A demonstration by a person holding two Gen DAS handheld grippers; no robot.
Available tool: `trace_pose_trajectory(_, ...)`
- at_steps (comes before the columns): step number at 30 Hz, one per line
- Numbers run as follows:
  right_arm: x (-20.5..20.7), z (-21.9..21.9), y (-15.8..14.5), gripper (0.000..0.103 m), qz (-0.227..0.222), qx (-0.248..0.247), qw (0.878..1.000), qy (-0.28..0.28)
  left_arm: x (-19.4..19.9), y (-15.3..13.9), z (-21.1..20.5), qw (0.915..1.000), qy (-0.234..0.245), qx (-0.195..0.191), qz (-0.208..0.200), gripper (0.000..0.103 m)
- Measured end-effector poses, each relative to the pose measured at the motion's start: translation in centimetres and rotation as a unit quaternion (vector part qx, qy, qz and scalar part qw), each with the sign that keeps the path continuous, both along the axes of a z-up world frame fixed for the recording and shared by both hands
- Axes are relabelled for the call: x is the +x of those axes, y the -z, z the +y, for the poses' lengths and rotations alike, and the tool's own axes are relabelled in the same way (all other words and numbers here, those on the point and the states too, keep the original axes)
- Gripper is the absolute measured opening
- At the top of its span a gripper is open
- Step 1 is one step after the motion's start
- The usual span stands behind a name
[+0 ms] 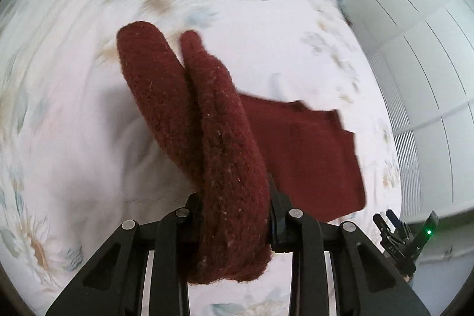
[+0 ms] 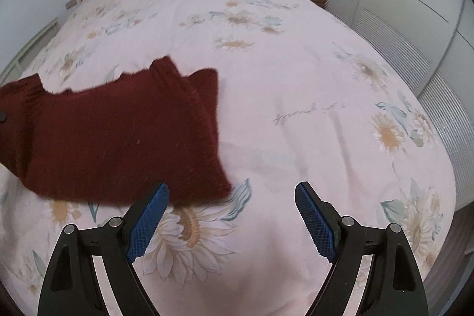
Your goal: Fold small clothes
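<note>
With the left gripper (image 1: 234,227) clamped on the maroon sweater (image 2: 118,138) lifted near the bed's (image 2: 296,79) left edge, keep tension (right gripper (image 2: 231,215) gapes empty) while folding squarely.

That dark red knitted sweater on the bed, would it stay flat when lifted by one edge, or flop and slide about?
Probably floppy: where the left tool pinches the dark red sweater, the knit bunches into thick drooping folds. It looks fuzzy, so likely not slippery. The rest trails onto the bedspread, so it may drag rather than lift clear.
</note>
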State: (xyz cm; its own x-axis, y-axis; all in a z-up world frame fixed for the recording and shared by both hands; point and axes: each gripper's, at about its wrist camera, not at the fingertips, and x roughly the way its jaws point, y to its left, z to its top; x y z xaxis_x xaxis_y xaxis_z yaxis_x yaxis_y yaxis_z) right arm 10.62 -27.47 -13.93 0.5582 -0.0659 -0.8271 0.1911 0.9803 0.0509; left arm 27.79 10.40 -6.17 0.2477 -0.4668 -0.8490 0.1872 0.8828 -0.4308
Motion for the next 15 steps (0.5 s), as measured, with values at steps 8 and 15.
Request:
trace_pose_trajectory(8, 0.2, -3.8, -2.1, 0.088, -0.013, 0.003, 1.000, 0.022, 0.7, -0.7, -12.6, 0.9962, 0.079, 0.033, -0.017, 0.024)
trace_pose_trajectory(15, -0.7, -6.2, -2.3, 0.088, -0.016, 0.013, 0.999, 0.034, -1.6, 4.1, -24.5, 0.9868, 0.146, 0.071, -0.007, 0.023)
